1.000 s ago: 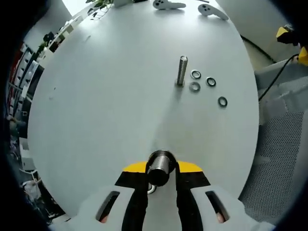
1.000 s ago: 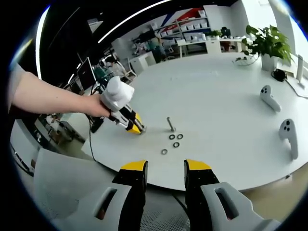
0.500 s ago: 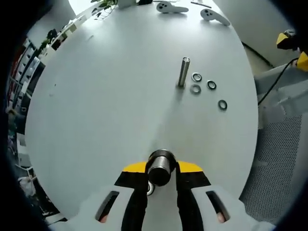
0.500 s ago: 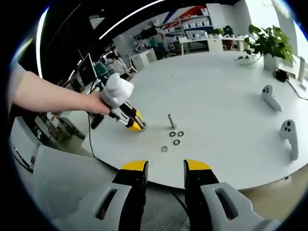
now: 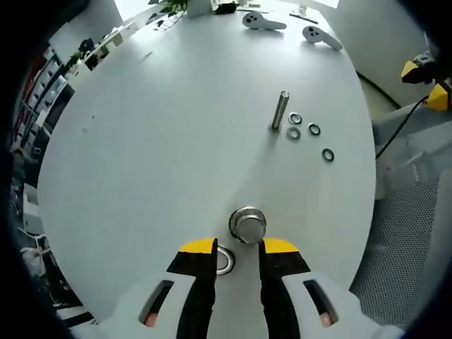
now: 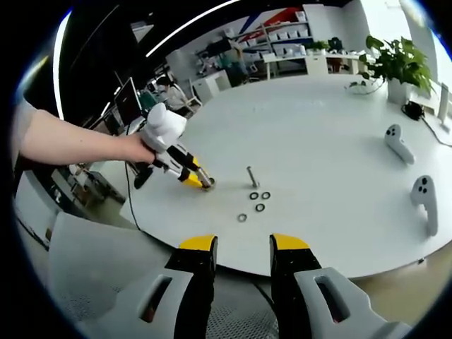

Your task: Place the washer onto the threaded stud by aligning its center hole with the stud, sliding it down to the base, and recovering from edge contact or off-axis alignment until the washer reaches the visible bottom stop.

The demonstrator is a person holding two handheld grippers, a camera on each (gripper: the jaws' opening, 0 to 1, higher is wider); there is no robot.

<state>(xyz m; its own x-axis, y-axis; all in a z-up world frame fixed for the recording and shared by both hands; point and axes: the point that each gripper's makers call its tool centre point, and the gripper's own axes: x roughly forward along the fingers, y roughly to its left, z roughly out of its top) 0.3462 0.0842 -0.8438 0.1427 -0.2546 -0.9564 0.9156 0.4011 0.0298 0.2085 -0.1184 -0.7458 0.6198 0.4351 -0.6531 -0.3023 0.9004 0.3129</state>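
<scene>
A tall threaded stud (image 5: 280, 111) stands upright on the white round table (image 5: 155, 141), with several loose washers (image 5: 295, 118) lying just to its right. Nearer me, a short metal cylinder (image 5: 247, 224) seen end-on stands just ahead of my left gripper (image 5: 236, 246). That gripper's yellow-tipped jaws are apart with nothing gripped. One washer (image 5: 223, 260) lies flat on the table beside the left jaw, partly hidden by it. In the right gripper view, a hand holds the left gripper (image 6: 201, 182) left of the stud (image 6: 252, 176). My right gripper (image 6: 244, 244) is open, off the table's near edge.
Two white hand controllers (image 5: 261, 21) lie at the table's far side, also seen at the right (image 6: 422, 192). A potted plant (image 6: 392, 63) stands near the far edge. A grey mesh chair (image 5: 402, 233) and cable sit beside the table.
The left gripper has pulled back from the short metal cylinder, which was between its jaws and now stands free ahead of the tips. The right gripper has stayed still.
</scene>
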